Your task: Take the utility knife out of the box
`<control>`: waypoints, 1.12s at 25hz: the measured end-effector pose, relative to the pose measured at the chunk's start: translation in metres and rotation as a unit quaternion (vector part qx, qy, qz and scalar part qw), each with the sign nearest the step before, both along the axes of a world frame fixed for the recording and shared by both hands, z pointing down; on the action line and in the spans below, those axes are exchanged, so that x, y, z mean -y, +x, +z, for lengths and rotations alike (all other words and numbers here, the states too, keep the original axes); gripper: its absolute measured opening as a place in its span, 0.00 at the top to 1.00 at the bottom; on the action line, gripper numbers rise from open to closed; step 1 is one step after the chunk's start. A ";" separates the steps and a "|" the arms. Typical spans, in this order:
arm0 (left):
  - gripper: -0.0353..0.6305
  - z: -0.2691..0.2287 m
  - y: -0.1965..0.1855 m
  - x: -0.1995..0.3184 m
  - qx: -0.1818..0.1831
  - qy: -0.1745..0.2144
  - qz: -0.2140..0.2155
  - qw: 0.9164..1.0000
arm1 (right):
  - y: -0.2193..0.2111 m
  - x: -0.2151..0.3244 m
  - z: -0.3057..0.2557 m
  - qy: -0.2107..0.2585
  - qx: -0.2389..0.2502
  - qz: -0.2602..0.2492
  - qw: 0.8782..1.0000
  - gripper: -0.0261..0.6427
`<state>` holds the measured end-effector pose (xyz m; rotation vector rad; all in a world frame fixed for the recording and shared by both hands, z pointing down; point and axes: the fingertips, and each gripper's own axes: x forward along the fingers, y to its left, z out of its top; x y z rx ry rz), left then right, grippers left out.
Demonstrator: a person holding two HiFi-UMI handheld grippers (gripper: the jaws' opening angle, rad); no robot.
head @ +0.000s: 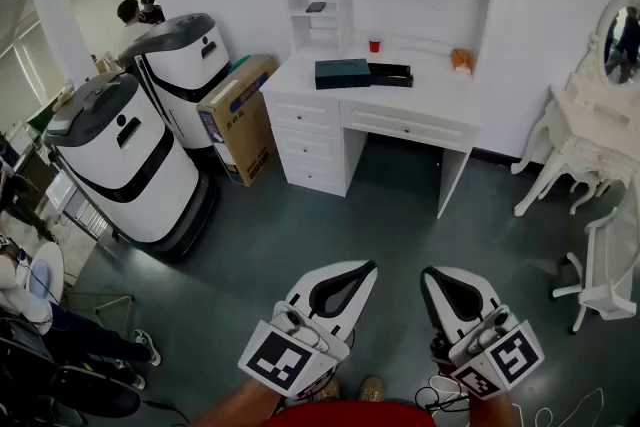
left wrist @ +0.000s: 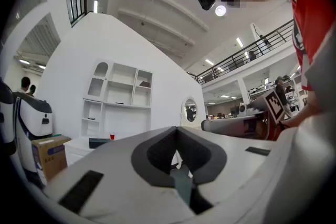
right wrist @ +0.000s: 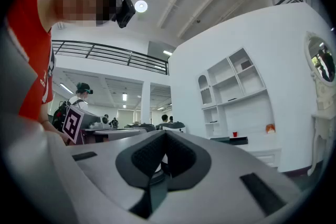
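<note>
The dark box [head: 342,73] sits on the white desk [head: 440,102] in the upper middle of the frame; I cannot make out the knife itself. At the bottom, well apart from the desk, my left gripper [head: 370,267] is clenched on nothing. Beside it, my right gripper [head: 427,274] is clenched empty too.

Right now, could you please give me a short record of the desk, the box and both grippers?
desk: white desk against the far wall, across the floor from the person
box: dark box on the desktop, black tray beside it on its right
utility knife: not visible
also on desk: red cup, orange object
left gripper: jaws together, empty
right gripper: jaws together, empty
progress: not begun; both grippers held low, well short of the desk
</note>
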<state>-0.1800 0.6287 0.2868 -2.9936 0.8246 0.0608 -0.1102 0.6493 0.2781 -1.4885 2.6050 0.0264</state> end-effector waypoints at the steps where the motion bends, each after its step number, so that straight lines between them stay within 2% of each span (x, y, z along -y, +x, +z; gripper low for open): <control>1: 0.89 0.000 0.000 0.000 0.000 0.001 0.000 1.000 | 0.000 0.000 0.000 0.000 0.000 0.000 1.000 0.94; 13: 0.89 0.000 0.004 0.006 -0.001 -0.001 0.006 1.000 | 0.004 0.000 -0.003 0.004 0.014 0.001 1.000 0.94; 19: 0.89 -0.002 0.013 0.010 -0.001 0.001 0.004 1.000 | 0.025 0.004 -0.004 0.000 0.033 0.017 0.999 0.93; 24: 0.89 -0.011 0.024 0.021 -0.018 0.026 -0.014 0.999 | 0.044 0.007 -0.005 0.002 0.023 0.014 1.000 0.93; 28: 0.89 -0.016 0.039 0.026 -0.017 0.042 -0.026 0.999 | 0.062 0.011 -0.005 0.003 0.022 0.004 1.000 0.93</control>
